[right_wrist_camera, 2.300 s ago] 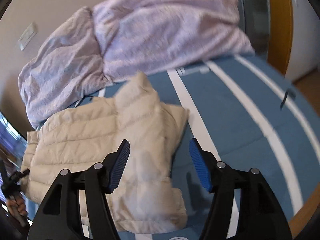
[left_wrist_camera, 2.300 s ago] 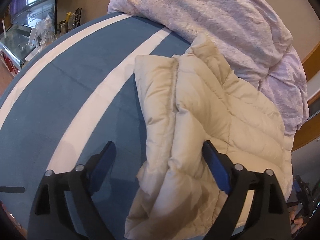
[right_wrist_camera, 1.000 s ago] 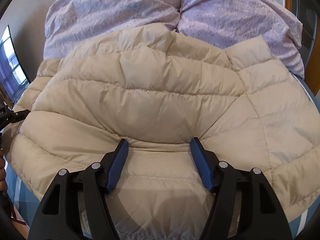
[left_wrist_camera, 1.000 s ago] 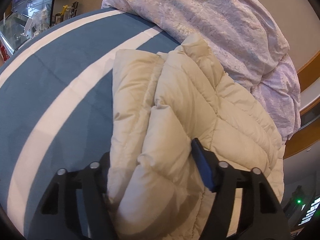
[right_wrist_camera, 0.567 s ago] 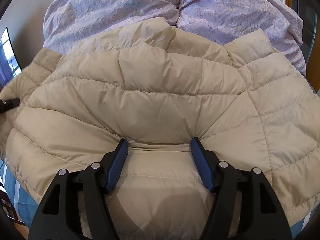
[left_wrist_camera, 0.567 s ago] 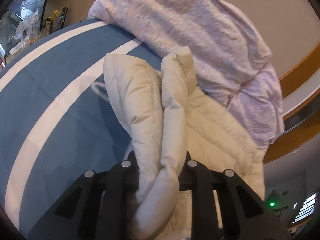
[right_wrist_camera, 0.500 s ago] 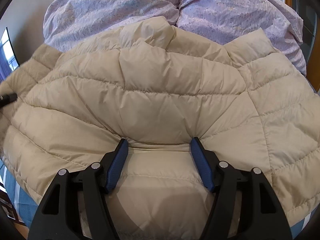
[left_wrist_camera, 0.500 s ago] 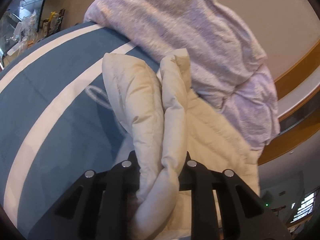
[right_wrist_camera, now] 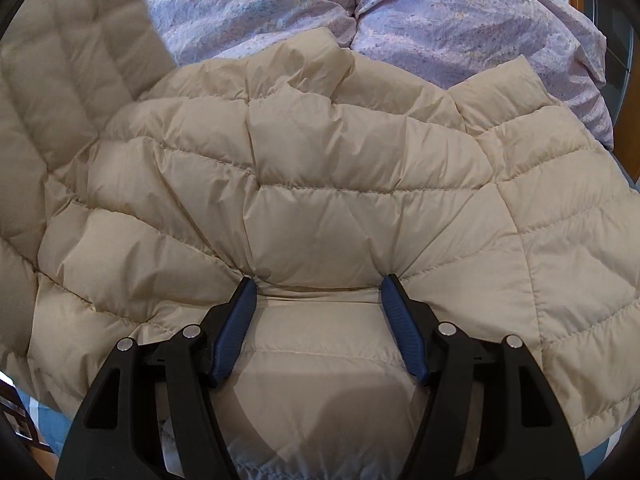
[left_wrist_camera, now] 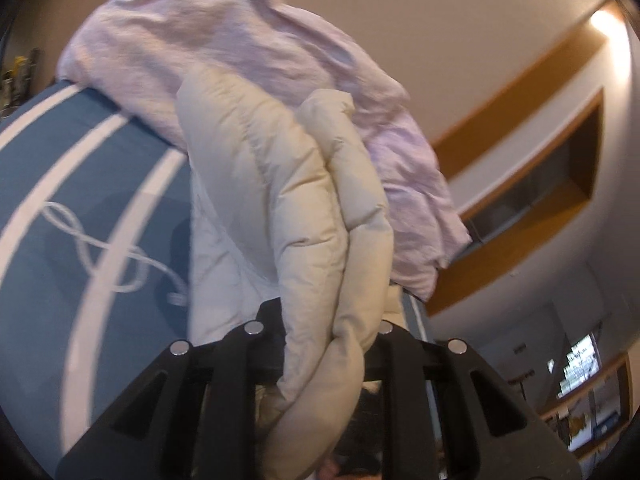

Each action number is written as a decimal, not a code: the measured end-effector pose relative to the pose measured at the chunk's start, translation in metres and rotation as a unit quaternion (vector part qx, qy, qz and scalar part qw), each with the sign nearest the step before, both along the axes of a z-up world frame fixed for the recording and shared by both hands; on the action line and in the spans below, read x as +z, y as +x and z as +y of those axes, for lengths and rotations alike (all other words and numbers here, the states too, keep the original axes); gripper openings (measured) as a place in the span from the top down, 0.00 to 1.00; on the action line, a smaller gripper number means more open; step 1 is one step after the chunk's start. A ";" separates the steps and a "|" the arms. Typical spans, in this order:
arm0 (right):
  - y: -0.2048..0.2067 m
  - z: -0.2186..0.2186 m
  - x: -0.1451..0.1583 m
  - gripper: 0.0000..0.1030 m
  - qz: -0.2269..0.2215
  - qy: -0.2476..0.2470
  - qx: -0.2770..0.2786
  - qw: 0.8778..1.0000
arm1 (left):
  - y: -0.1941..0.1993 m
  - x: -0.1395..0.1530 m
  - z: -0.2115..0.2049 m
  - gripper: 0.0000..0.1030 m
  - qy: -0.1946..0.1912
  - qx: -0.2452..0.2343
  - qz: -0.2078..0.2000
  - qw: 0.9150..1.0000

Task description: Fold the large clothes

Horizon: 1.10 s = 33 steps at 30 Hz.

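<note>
On the bed, over a blue cover with white stripes [left_wrist_camera: 80, 216]: one cream quilted down jacket [right_wrist_camera: 320, 208], spread broad across the near part of the bed, its upper edge lying against a heap of lilac bedding [right_wrist_camera: 460, 20] at the far side. Left gripper [left_wrist_camera: 324, 332]: jaws drawn close together and clamped on a thick bunched fold of the jacket [left_wrist_camera: 304, 208]; the padding bulges out between and above the black fingers [left_wrist_camera: 240, 360], hiding the pads. The held fold rises off the cover as a puffed ridge, its long axis running away from the gripper toward the lilac bedding [left_wrist_camera: 224, 48], with pale lining showing on its underside above the blue cover. Right gripper [right_wrist_camera: 318, 300]: jaws standing wide apart, roughly halfway of their span, tips pressed down into the jacket's surface so that the quilting dimples and creases radiate from each blue pad [right_wrist_camera: 236, 328]; a flat panel of fabric lies between them, not pinched. In the right wrist view a raised, blurred flap of the jacket stands at upper left. Quilt seams there run crosswise, left to right.
</note>
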State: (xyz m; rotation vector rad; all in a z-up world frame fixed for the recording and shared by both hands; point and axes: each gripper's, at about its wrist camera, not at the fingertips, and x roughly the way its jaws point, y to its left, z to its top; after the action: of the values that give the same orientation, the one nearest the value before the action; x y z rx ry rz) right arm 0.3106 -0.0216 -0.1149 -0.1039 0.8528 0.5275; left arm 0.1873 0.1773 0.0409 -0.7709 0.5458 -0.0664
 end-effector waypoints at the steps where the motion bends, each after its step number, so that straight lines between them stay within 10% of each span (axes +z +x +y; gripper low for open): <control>1: 0.000 -0.001 0.000 0.35 0.000 0.000 0.000 1.000 | 0.005 0.002 -0.009 0.82 0.000 -0.009 -0.002 1.000; 33: -0.009 -0.070 0.007 0.36 -0.008 0.057 0.020 0.998 | 0.102 -0.065 -0.140 0.81 -0.007 -0.094 0.066 0.993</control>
State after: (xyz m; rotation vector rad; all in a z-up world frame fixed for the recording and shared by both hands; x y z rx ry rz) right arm 0.3019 -0.0919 -0.1076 -0.0219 0.8040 0.6104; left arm 0.2892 0.0369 -0.0246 -0.7393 0.7431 -0.1956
